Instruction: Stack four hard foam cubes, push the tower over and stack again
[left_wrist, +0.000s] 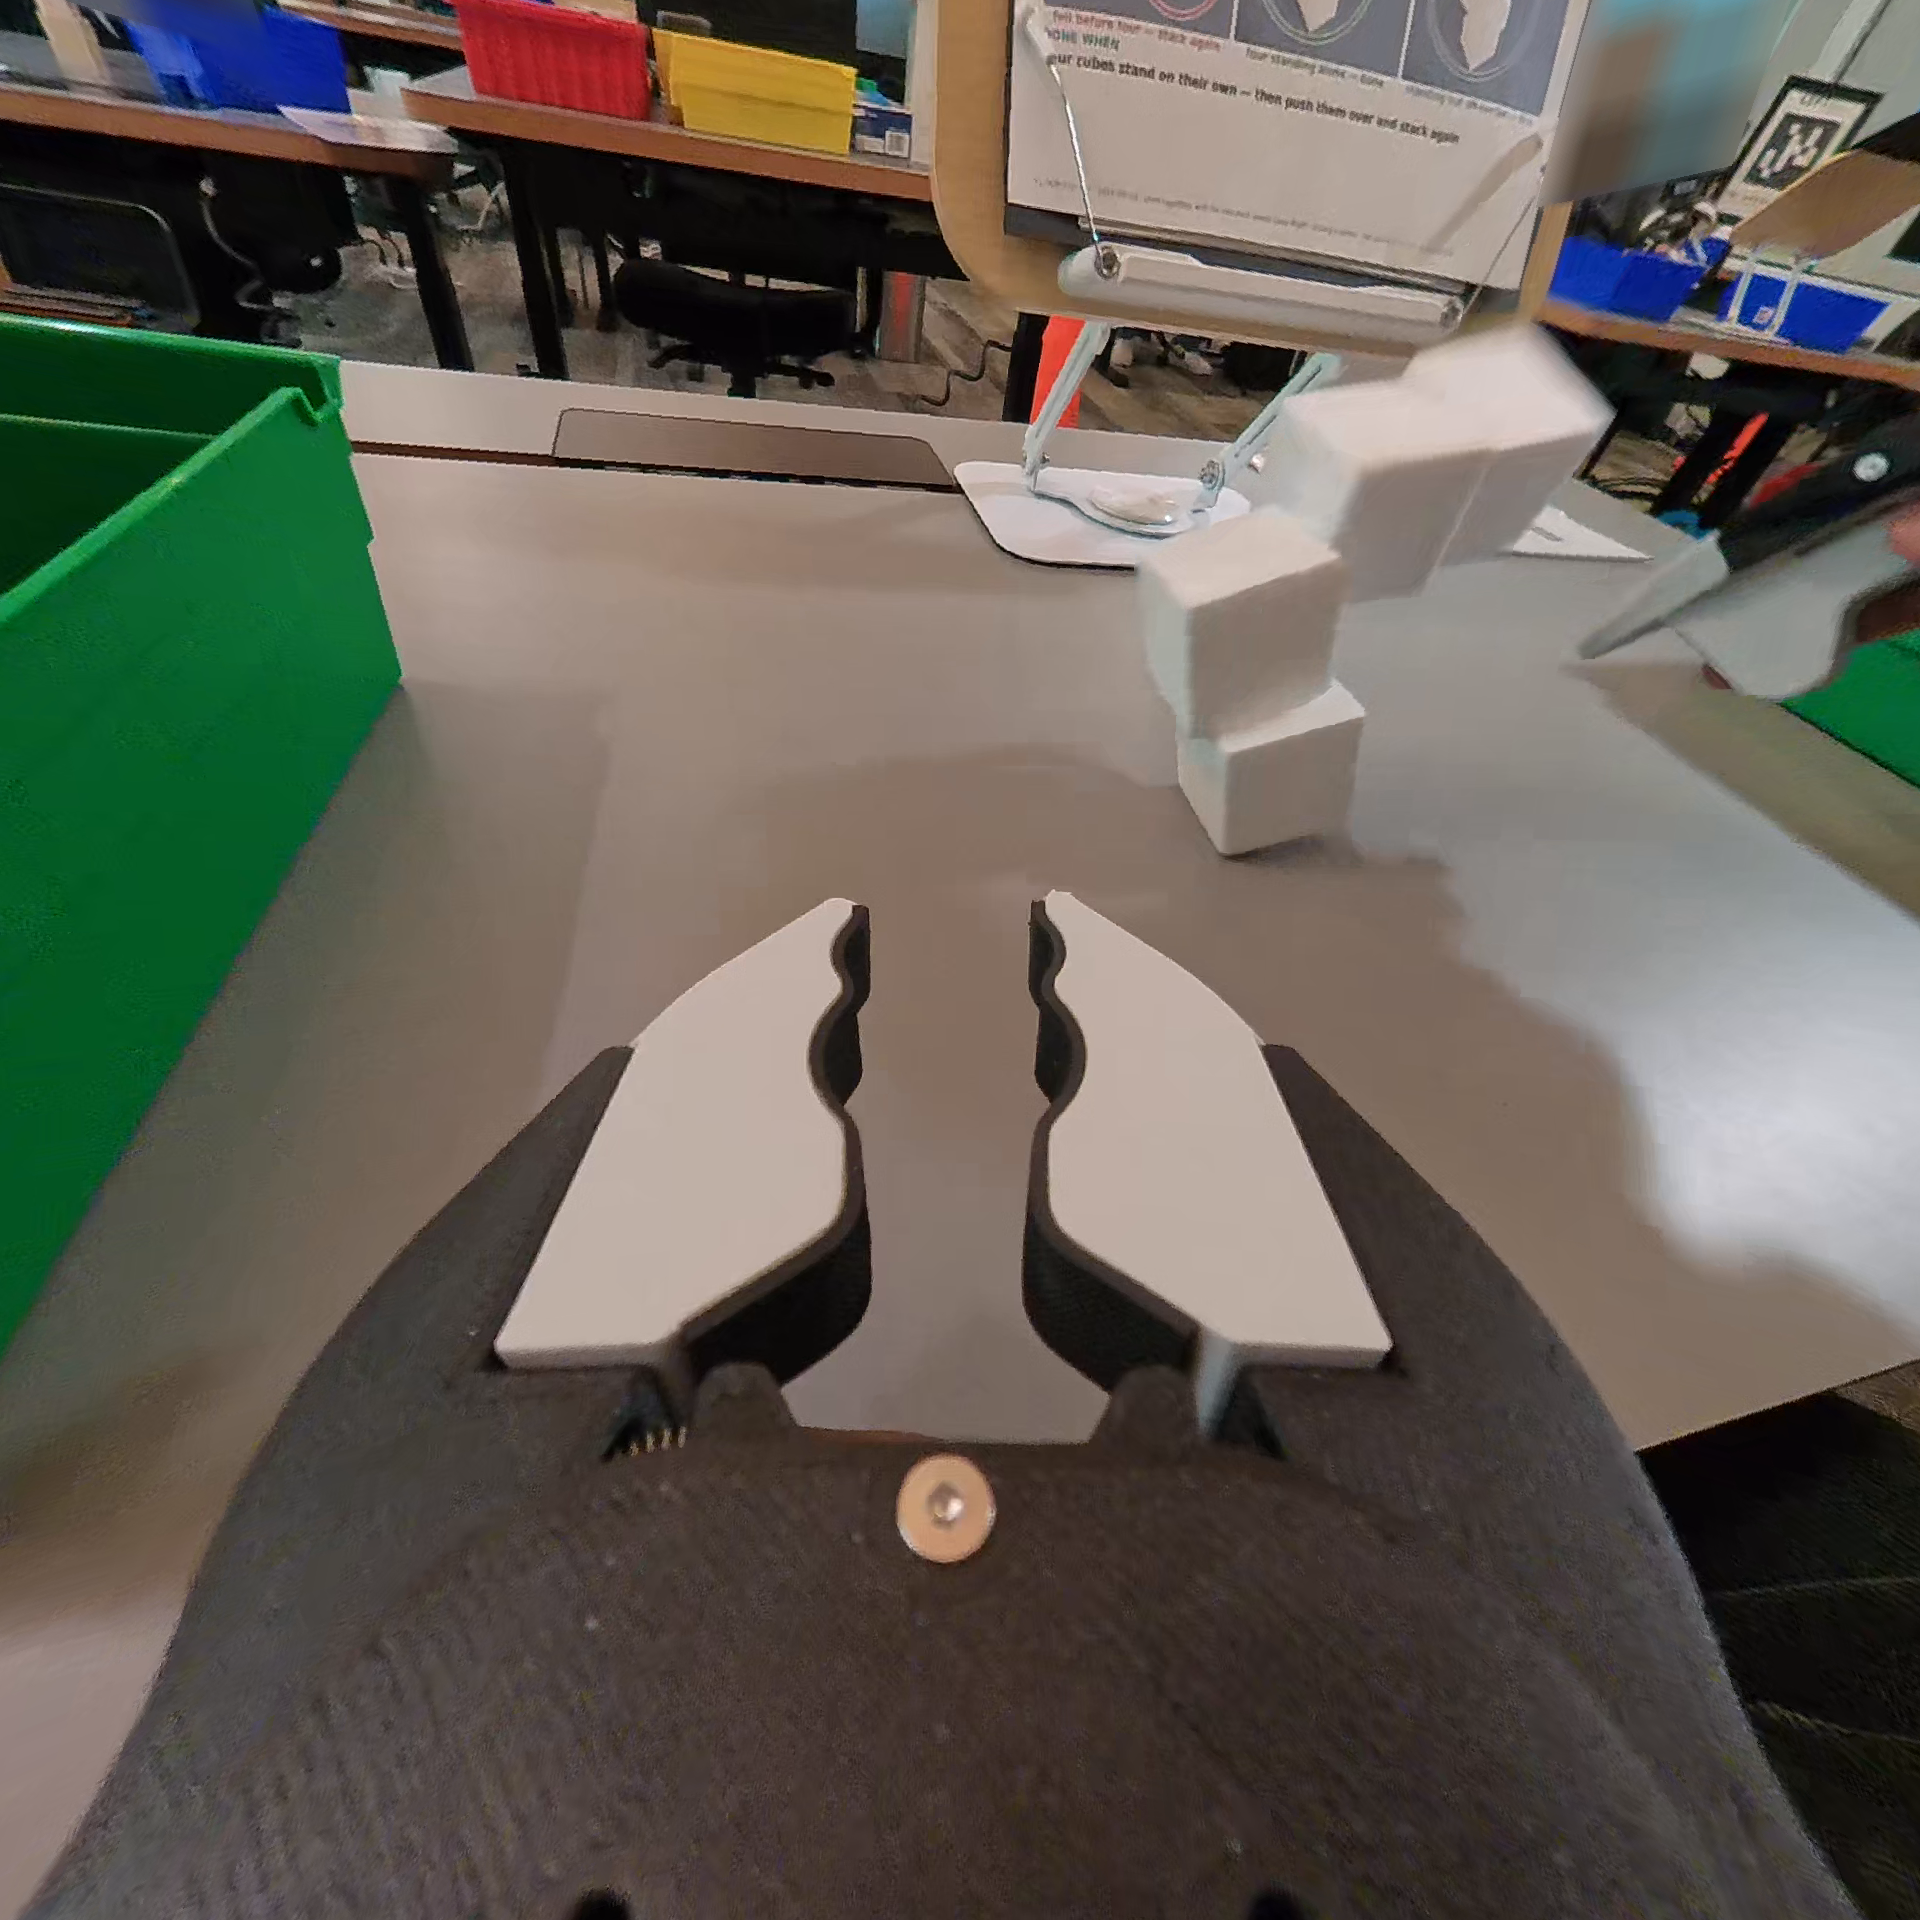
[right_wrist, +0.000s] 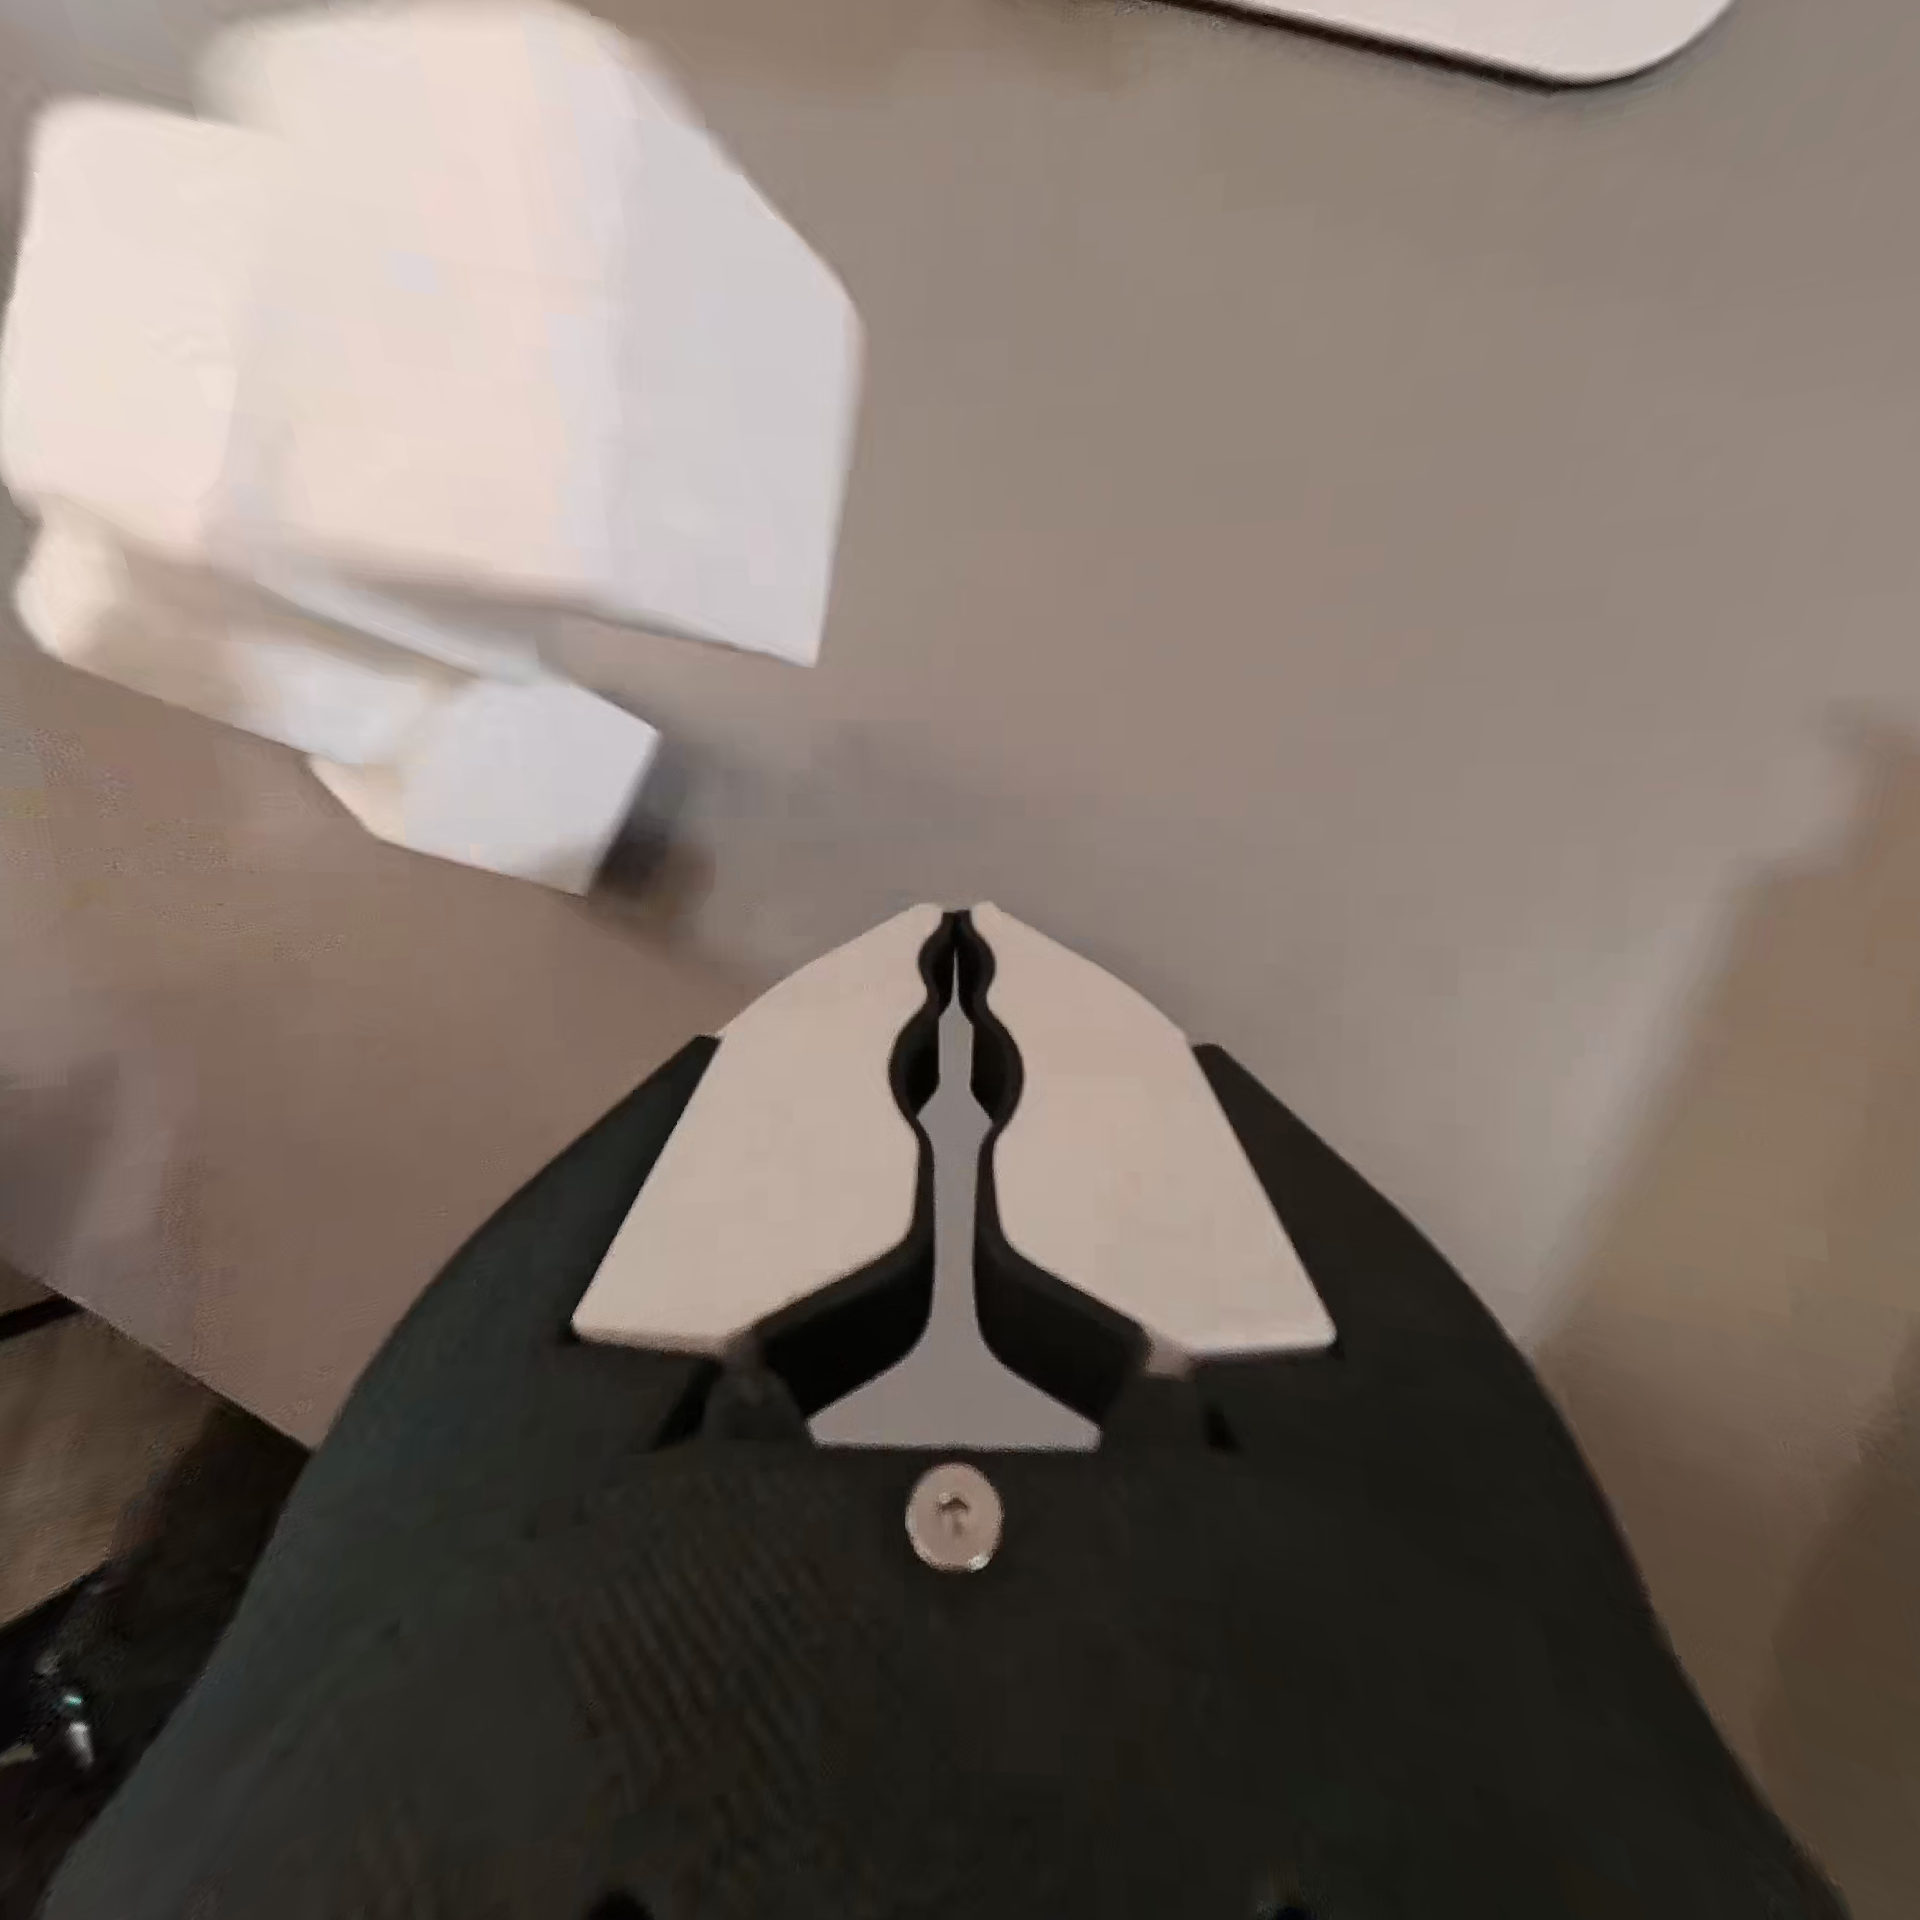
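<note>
From the left wrist view, the left claw (left_wrist: 948, 909) hangs over the grey table (left_wrist: 727, 727) with its fingers spread apart and nothing between them. Ahead and to its right, one white cube (left_wrist: 1273, 774) sits on the table, a second tilted cube (left_wrist: 1236, 623) leans on top of it, and a blurred pair of upper cubes (left_wrist: 1439, 473) is tipped over to the right above those, seemingly in mid-air. The right claw (left_wrist: 1636, 623) pokes in from the right edge, its tip just beside the tilted blocks but apart from them. A green bin (left_wrist: 177, 665) stands on the table at the left, and a white document stand (left_wrist: 1101, 509) holding a printed sheet rises behind the cubes.

From the right wrist view, the right claw (right_wrist: 956, 914) is closed, its tips touching and gripping nothing. The white cubes (right_wrist: 436, 343) fill the upper left, heavily blurred; I cannot tell how many show there. A corner of the stand's white base (right_wrist: 1507, 31) shows at the top
</note>
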